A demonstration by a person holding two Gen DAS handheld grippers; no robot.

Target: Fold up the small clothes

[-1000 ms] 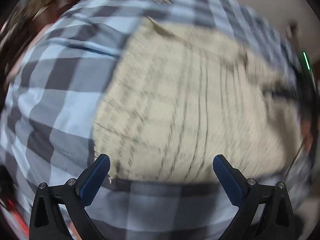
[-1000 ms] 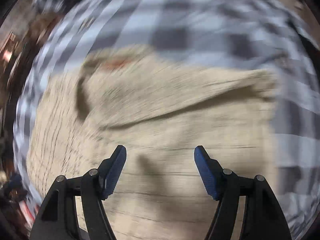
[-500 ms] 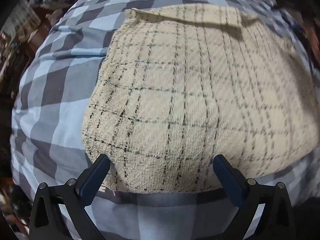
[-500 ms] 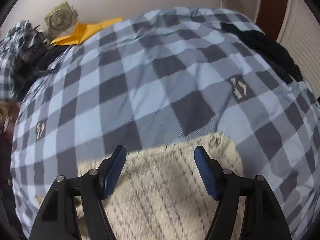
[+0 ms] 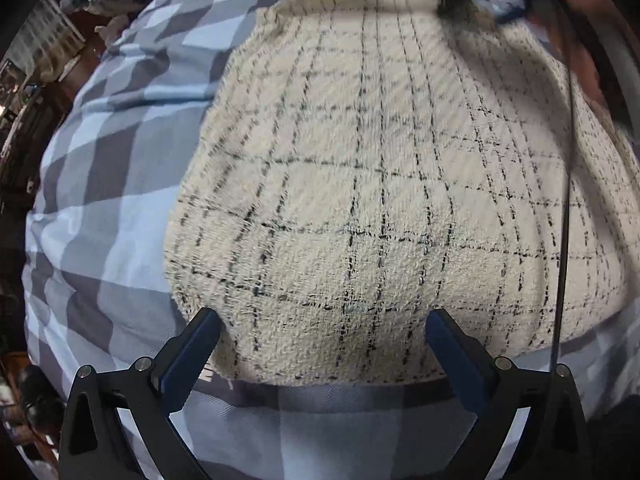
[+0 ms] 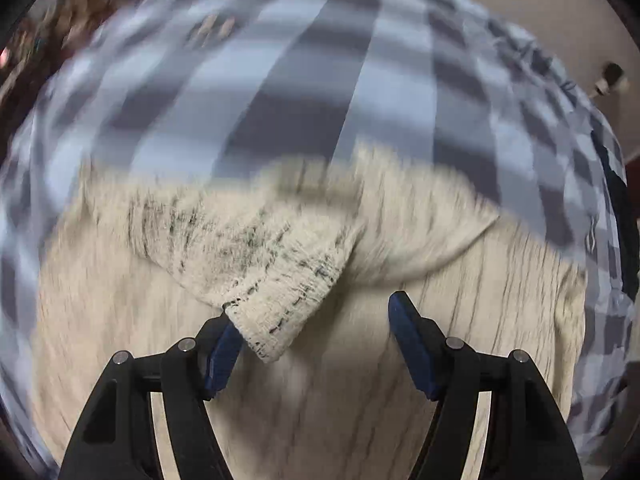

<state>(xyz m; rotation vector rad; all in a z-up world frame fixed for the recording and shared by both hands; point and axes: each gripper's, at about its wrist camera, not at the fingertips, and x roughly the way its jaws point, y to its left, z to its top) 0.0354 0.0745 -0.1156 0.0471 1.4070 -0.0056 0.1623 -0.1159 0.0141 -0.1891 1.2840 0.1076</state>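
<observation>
The cream woven garment with a thin black windowpane check (image 5: 360,184) lies spread on the blue-and-grey checked bedcover (image 5: 112,168), filling most of the left wrist view; in the right wrist view, which is blurred, one part of it — a folded-over flap or sleeve (image 6: 280,276), I cannot tell which — lies doubled on top of the rest. The weave looks thick and nubbly, so it should be soft and limp yet fairly grippy, light enough for one pinch, with nothing fragile about it; it will sag wherever it is not supported. The best hold is probably a hemmed edge or a corner, such as the near rim by the left gripper (image 5: 322,334) or the end of the flap.

The left gripper stands with jaws spread, empty, over the near edge; the right gripper (image 6: 316,332) is also spread — the flap's tip lies against its left pad (image 6: 224,352), but nothing is pinched.

Counted: one garment, one bedcover, two grippers.
</observation>
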